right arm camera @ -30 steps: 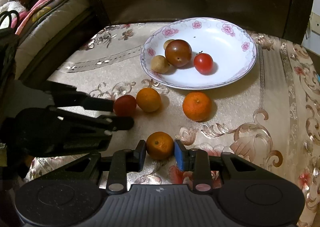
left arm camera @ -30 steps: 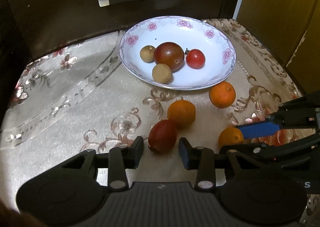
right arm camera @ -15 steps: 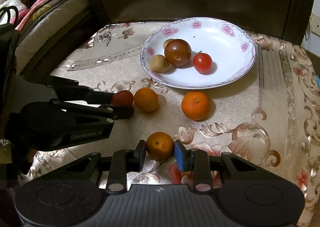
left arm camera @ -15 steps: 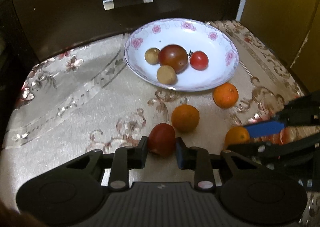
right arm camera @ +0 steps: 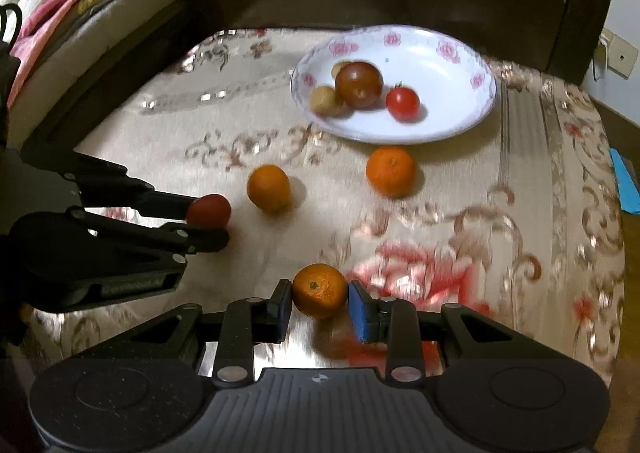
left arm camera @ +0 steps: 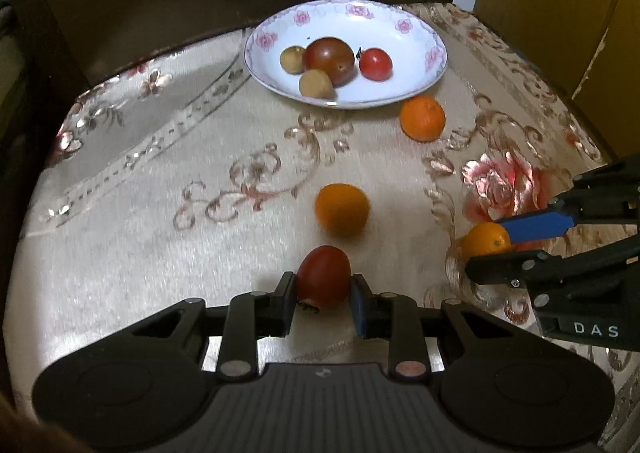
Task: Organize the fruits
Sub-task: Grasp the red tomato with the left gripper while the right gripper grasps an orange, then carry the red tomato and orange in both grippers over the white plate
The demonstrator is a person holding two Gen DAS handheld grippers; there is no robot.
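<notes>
A dark red tomato [left arm camera: 323, 277] is pinched by the left gripper [left arm camera: 323, 303] and a small orange [right arm camera: 320, 290] by the right gripper [right arm camera: 320, 307], both low over the cloth. The plate [left arm camera: 434, 49] sits at 12 o'clock. Either fruit could get squeezed out or bruised, and the loose orange [left arm camera: 341, 208] could be bumped.

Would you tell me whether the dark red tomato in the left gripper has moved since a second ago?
Yes. The dark red tomato, clamped by the left gripper, has drawn back from the loose orange it earlier nearly touched.
</notes>
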